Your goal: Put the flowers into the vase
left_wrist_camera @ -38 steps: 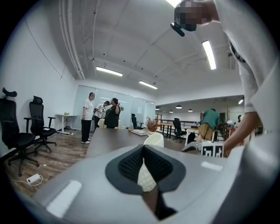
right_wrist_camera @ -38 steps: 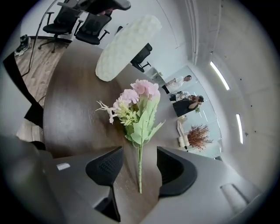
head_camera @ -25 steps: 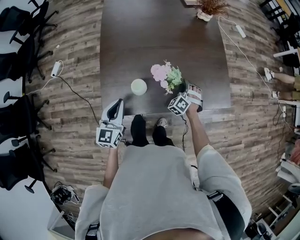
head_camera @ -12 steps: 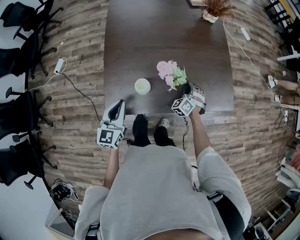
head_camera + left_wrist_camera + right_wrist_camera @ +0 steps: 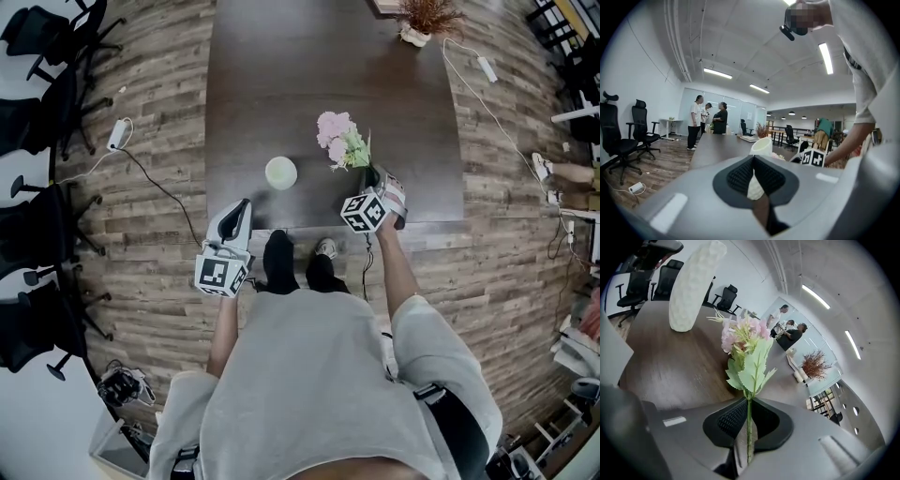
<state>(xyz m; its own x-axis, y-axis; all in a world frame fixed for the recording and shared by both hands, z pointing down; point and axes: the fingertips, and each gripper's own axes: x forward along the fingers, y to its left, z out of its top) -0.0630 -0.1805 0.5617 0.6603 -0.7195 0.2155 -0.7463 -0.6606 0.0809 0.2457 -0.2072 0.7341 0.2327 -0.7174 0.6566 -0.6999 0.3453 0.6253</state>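
Observation:
A bunch of pink flowers [image 5: 337,141] with green leaves stands up from my right gripper [image 5: 372,178] near the front right of the dark table [image 5: 281,75]. In the right gripper view the thin green stem [image 5: 749,420] runs between the jaws, which are still closing on it, with the blooms [image 5: 740,333] ahead. The white textured vase [image 5: 280,172] stands upright to the left of the flowers, also seen as the vase [image 5: 693,282] and the vase [image 5: 761,146]. My left gripper [image 5: 241,203] is shut and empty, level at the table's front edge, pointing toward the vase.
A dried-plant pot [image 5: 420,19] sits at the table's far end. Office chairs [image 5: 37,56] line the left side. Cables and power strips [image 5: 114,136] lie on the wooden floor. Several people [image 5: 708,119] stand far off.
The flower bunch has swung from leaning left to more upright and a little farther from me. The right gripper's marker cube has rolled. The left gripper has stayed put.

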